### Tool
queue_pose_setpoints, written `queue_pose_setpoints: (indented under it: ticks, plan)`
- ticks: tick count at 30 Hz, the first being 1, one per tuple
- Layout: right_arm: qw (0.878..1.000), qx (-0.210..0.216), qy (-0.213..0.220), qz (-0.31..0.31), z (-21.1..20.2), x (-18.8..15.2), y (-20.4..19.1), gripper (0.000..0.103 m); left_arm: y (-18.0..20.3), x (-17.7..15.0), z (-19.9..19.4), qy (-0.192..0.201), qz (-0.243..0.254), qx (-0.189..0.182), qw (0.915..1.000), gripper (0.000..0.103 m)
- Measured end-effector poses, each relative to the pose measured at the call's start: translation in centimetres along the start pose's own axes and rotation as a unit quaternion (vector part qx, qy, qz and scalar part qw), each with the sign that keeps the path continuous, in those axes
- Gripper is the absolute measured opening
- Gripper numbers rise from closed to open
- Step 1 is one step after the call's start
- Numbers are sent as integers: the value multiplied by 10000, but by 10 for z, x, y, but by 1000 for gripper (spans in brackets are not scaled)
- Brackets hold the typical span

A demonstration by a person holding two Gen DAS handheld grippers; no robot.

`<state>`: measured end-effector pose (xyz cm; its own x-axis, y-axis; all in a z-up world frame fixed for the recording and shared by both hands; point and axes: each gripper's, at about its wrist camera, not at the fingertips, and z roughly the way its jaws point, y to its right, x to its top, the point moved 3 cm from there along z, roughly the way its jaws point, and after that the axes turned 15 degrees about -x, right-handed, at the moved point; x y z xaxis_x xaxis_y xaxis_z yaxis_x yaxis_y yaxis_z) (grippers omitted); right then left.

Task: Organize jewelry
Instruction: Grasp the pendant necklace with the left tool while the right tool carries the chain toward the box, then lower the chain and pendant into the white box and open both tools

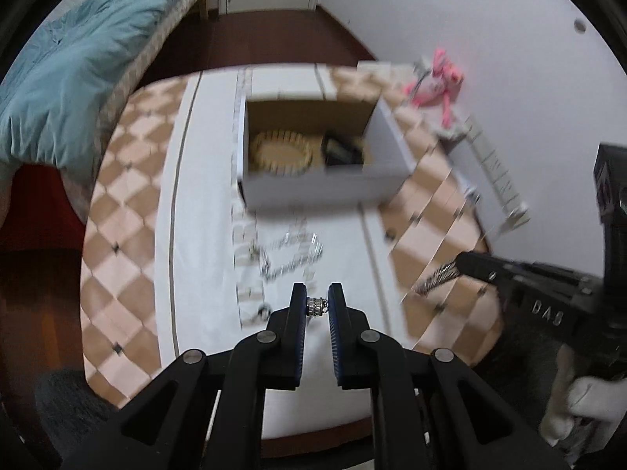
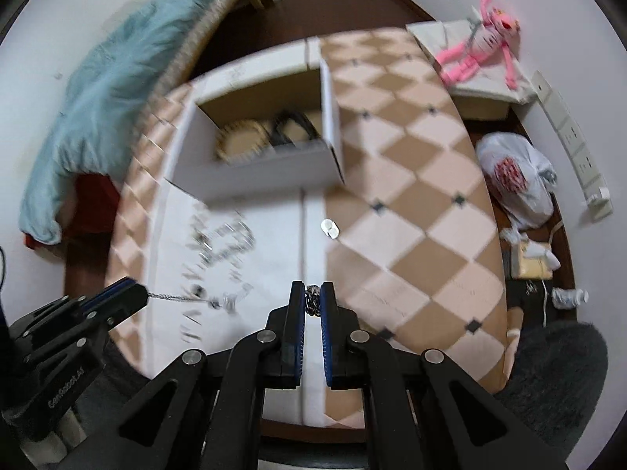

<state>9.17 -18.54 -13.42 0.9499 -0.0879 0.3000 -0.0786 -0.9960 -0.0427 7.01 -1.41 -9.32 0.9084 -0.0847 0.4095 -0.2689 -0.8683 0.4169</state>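
My left gripper (image 1: pixel 317 305) is shut on the silver clasp end (image 1: pixel 316 307) of a chain, above the white cloth. In the right wrist view the left gripper (image 2: pixel 135 293) shows at lower left with the chain (image 2: pixel 176 297) trailing from it. My right gripper (image 2: pixel 312 300) is shut on a bunched silver chain (image 2: pixel 312 301); in the left wrist view it (image 1: pixel 462 264) holds a dangling chain piece (image 1: pixel 435 280). More silver jewelry (image 1: pixel 290 254) lies blurred on the cloth. An open white box (image 1: pixel 325 192) holds a wooden ring tray (image 1: pixel 280 152) and a dark item (image 1: pixel 341 150).
The table (image 2: pixel 411 196) has a checkered tan cover with a white cloth down the middle. A small white tag (image 2: pixel 330 228) lies on it. A pink plush toy (image 2: pixel 482 55), a plastic bag (image 2: pixel 517 180) and a power strip (image 2: pixel 572 141) are at right; a blue blanket (image 1: pixel 70 70) at left.
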Motion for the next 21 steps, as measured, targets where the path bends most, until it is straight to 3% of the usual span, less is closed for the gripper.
queue_pose_setpoints:
  ticks: [6, 11, 15, 21]
  plan:
    - [9978, 483, 453, 16, -48, 49, -8, 8, 5, 56, -42, 469, 102, -327, 9983, 8]
    - [9955, 531, 771, -134, -67, 95, -18, 8, 9, 99, -57, 704, 242, -411, 9964, 8]
    - [9960, 400, 740, -289, -49, 127, -28, 8, 0, 127, -44, 659, 341, -265, 9969, 8]
    - [9985, 101, 332, -415, 8, 168, -38, 8, -34, 154, 5, 194, 142, -81, 9997, 8]
